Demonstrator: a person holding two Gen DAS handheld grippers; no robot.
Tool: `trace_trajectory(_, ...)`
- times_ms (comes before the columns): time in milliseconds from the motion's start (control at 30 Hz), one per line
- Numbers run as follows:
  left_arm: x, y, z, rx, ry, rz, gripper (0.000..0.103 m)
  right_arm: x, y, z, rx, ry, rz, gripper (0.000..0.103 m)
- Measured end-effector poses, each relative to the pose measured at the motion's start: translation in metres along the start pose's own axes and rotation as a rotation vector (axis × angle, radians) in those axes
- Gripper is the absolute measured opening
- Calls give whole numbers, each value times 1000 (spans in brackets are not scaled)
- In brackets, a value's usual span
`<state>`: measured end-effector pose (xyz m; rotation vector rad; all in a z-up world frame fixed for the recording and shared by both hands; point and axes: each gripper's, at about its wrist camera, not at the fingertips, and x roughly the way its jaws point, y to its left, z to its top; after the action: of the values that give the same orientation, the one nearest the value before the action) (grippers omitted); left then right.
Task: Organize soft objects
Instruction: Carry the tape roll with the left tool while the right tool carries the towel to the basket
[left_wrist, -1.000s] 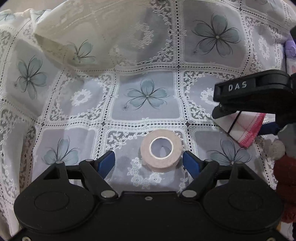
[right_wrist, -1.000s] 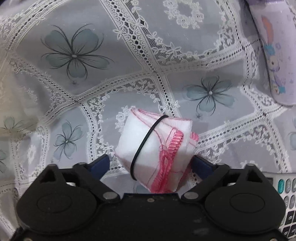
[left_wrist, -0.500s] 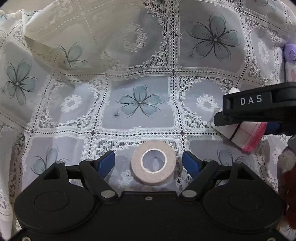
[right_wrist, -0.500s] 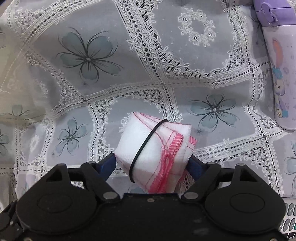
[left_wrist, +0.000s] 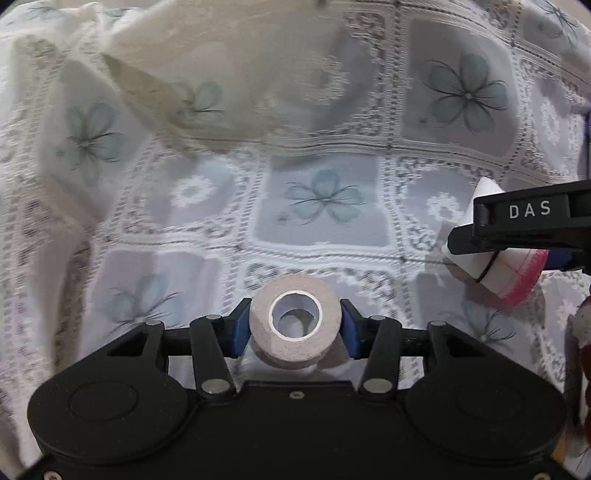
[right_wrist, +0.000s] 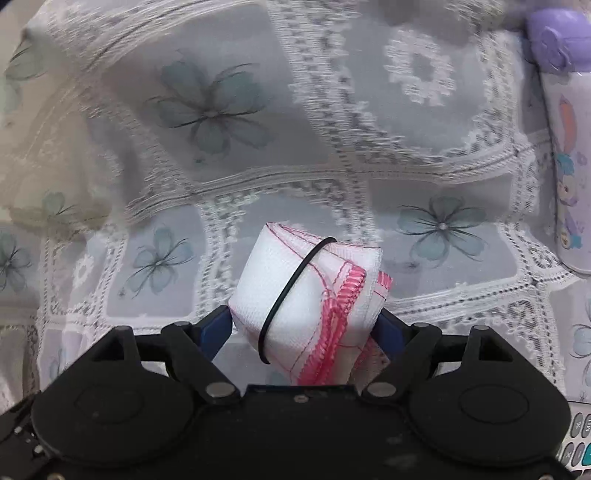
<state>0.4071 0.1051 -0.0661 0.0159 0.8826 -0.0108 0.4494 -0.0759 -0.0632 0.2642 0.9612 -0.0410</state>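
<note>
Cloth bundle (right_wrist: 310, 299), white, pink edge, black band: soft, light, squashy; right gripper (right_wrist: 306, 325) squeezes its sides, above lacy tablecloth (right_wrist: 258, 177)
Tape roll (left_wrist: 294, 328): small, light, firmer; left gripper (left_wrist: 294, 328) just closed, pinching its sides

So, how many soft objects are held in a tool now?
2. The tape roll sits clamped in the left tool; the white cloth bundle is gripped in the right tool. Others may lie outside view.
</note>
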Motion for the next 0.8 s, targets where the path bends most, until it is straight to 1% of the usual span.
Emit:
trace_trajectory(200, -18, 29, -11, -67, 23, 19, 48, -7, 36, -14, -115, -2, 70, 82)
trace_trajectory(367, -32, 51, -26, -97, 37, 61, 48, -14, 71, -34, -234, 10, 168, 82)
trace_trajectory(467, -41, 66, -35, -134, 38, 82, 48, -19, 90, -48, -298, 13, 222, 82)
trace_trajectory(600, -58, 86, -48, -192, 27, 130, 48, -29, 106, -64, -367, 20, 283, 82)
trace_trajectory(700, -71, 95, -57, -206, 16, 171, 48, -37, 118, -78, -418, 20, 315, 82)
trace_trajectory(800, -81, 100, -65, -215, 18, 179, 48, -53, 123, -93, -468, 17, 351, 82)
